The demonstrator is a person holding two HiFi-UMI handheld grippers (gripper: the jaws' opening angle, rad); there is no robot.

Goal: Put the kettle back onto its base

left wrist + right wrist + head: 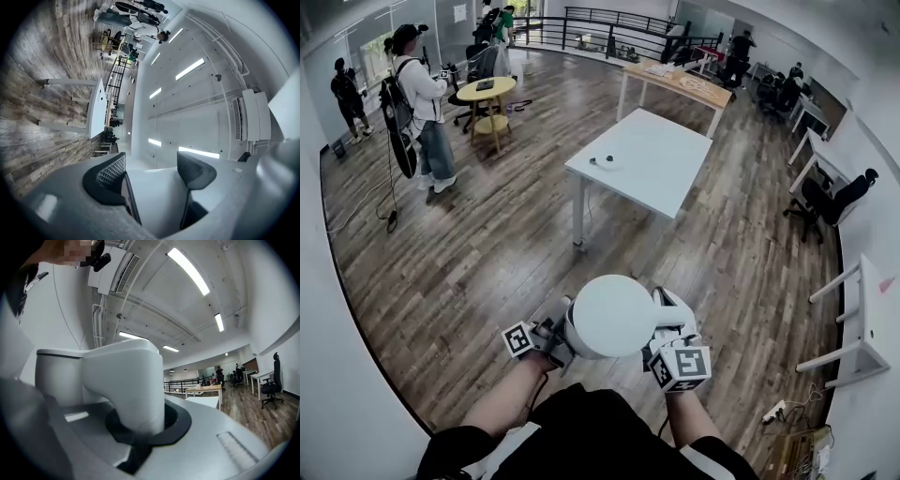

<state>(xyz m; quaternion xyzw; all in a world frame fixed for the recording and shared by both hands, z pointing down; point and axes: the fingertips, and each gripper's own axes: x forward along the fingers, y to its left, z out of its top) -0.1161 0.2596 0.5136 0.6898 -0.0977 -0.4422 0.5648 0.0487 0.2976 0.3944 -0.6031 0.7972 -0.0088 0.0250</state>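
Observation:
In the head view I carry a white kettle (pixel 611 316) low in front of me, over the wooden floor. My left gripper (pixel 546 337) is at its left side. In the left gripper view the gripper (pixel 152 176) has the kettle's white body (pixel 157 201) filling the gap between its pads. My right gripper (pixel 675 352) is on the kettle's right side. In the right gripper view its jaws (pixel 140 427) are shut on the kettle's white handle (pixel 122 376). Ahead stands a white table (pixel 656 178) with a small round base (pixel 604 161) on it.
A person with a backpack (pixel 417 103) stands at the far left beside a yellow round table (pixel 486 92). A wooden table (pixel 680 84) lies beyond the white one. An office chair (pixel 834 199) and white desks (pixel 862 328) line the right wall.

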